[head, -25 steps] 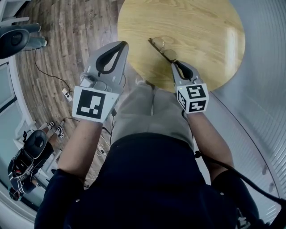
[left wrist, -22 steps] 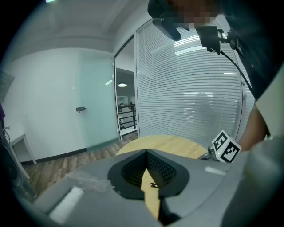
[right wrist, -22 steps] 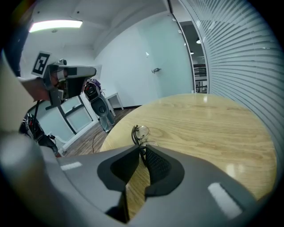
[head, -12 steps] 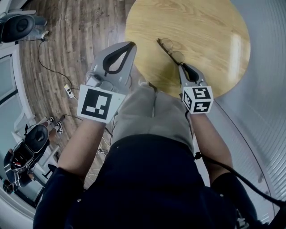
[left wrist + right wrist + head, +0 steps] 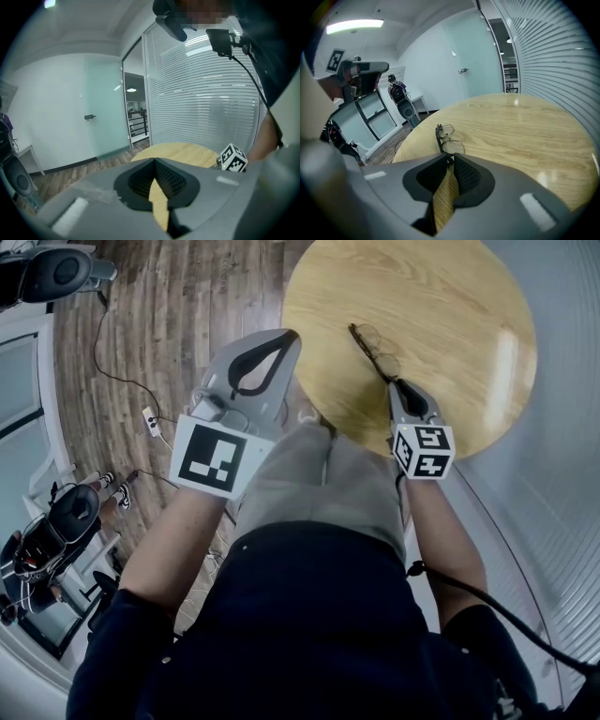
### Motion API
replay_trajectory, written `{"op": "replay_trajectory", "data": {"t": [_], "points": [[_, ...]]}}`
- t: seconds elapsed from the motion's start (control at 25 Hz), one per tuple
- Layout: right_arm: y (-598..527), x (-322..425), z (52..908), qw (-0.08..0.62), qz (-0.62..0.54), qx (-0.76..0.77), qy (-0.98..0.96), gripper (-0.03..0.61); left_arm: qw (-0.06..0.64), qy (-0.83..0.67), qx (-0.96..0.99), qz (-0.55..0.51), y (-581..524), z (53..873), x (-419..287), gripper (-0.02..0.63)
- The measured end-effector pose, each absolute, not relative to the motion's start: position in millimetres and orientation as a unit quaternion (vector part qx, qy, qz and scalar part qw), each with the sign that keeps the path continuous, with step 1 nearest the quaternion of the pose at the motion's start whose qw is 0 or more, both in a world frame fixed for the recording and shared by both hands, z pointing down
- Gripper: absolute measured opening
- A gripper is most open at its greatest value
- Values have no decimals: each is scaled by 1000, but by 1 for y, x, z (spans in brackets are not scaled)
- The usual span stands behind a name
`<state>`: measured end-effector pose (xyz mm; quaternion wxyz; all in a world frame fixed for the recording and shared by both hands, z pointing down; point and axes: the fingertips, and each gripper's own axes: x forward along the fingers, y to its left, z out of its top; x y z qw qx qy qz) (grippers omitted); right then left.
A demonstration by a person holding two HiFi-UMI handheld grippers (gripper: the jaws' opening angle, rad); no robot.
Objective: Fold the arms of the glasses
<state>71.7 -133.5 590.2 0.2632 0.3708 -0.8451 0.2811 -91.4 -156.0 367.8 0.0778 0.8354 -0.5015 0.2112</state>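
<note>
- Glasses (image 5: 374,349): on round table (image 5: 450,296), near its edge.
- Right gripper (image 5: 401,387): jaws closed, apparently pinching near end of frame.
- Left gripper (image 5: 284,337): jaws together, empty, off table.
- Step: arm fold in hand, likely.
- Next: swing arm gently against lenses.

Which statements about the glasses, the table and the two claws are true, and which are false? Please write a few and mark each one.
1. The glasses lie on a round wooden table. True.
2. The left claw holds the glasses. False: it is shut on nothing and sits away from them, near the table's edge.
3. The right claw has its tips at the near end of the glasses. True.
4. A cup stands beside the glasses. False: only the glasses show on the table.
5. The floor is grey carpet. False: it is wooden planks.
</note>
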Motion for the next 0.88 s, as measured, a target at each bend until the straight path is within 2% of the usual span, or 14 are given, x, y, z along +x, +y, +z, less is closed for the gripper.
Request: {"op": "replay_trajectory", "data": {"t": [0.88], "points": [[-146, 73, 601, 284, 255, 361, -851, 61, 48, -509, 837, 194, -176, 352, -87, 3]]}}
